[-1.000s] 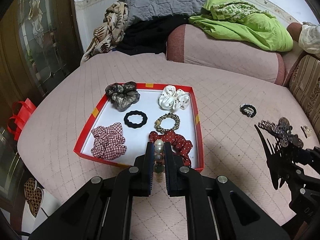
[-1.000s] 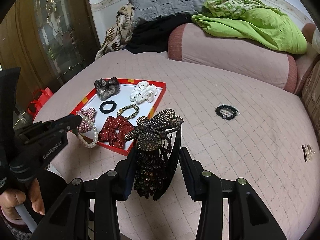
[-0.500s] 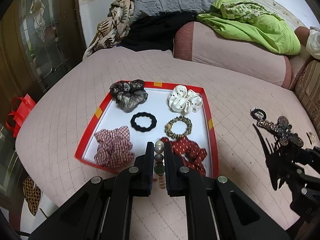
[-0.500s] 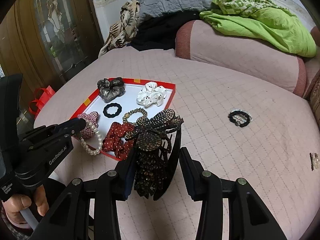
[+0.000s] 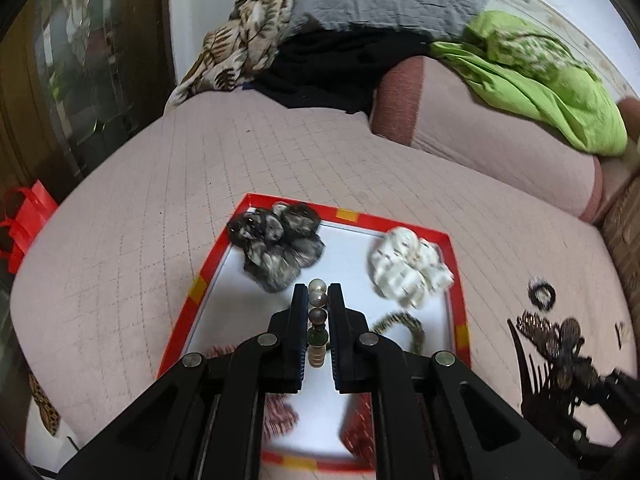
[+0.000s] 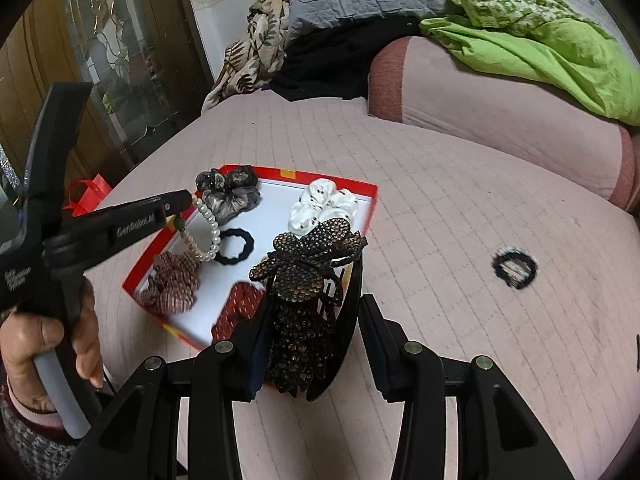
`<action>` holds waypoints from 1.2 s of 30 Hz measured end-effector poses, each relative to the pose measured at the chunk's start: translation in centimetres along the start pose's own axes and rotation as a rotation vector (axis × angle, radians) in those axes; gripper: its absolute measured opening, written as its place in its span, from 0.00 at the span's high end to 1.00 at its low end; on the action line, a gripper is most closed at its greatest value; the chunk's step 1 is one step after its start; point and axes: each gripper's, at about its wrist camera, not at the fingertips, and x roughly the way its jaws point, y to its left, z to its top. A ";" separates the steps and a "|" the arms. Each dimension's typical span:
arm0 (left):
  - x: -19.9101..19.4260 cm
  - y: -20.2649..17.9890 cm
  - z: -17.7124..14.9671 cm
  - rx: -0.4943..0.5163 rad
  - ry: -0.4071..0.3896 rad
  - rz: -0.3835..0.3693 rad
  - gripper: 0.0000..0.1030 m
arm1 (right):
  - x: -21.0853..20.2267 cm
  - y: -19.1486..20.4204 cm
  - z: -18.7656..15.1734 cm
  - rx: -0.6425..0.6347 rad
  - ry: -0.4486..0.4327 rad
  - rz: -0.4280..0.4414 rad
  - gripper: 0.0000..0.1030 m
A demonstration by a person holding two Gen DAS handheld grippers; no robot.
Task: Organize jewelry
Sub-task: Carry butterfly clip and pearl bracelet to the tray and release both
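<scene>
My left gripper (image 5: 318, 300) is shut on a pearl bracelet (image 5: 317, 300) and holds it above the red-rimmed white tray (image 5: 210, 268). In the right wrist view the bracelet (image 6: 206, 236) hangs from the left gripper (image 6: 176, 204) over the tray (image 6: 138, 276). My right gripper (image 6: 312, 320) is shut on a brown butterfly hair claw (image 6: 308, 268), held above the bed at the tray's near right corner. The tray holds a grey scrunchie (image 5: 276, 248), a white dotted scrunchie (image 5: 408, 266), a black hair tie (image 6: 234, 246), a checked scrunchie (image 6: 172, 282), a red dotted scrunchie (image 6: 240, 308) and a gold tie (image 5: 400, 322).
The tray lies on a pink quilted bed (image 6: 460, 240). A black beaded hair tie (image 6: 514, 268) lies on the bed to the right. A bolster (image 6: 500, 120) with green (image 6: 540, 40) and grey bedding stands behind. A red bag (image 5: 24, 216) is off the left edge.
My left gripper has moved forward with the bracelet, from the tray's near edge to over its middle. The right gripper with the hair claw has moved closer to the tray.
</scene>
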 end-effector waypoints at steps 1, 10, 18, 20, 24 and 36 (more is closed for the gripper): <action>0.7 0.7 0.4 -0.017 0.008 -0.005 0.91 | 0.5 0.2 0.4 0.002 0.004 0.005 0.56; 3.8 5.5 0.7 -0.154 0.079 -0.093 0.91 | 6.1 3.0 2.7 -0.006 0.068 0.068 0.56; 4.9 8.4 0.6 -0.220 0.085 -0.091 0.91 | 9.8 4.8 3.6 -0.020 0.092 0.064 0.56; 5.3 9.0 0.7 -0.231 0.082 -0.078 0.91 | 10.6 5.0 4.0 -0.024 0.097 0.053 0.56; 6.4 9.6 0.8 -0.240 0.090 -0.030 0.91 | 12.1 5.4 4.6 -0.036 0.105 0.041 0.56; 6.0 9.2 0.7 -0.202 0.049 0.018 0.91 | 15.3 5.9 5.5 -0.031 0.143 0.039 0.55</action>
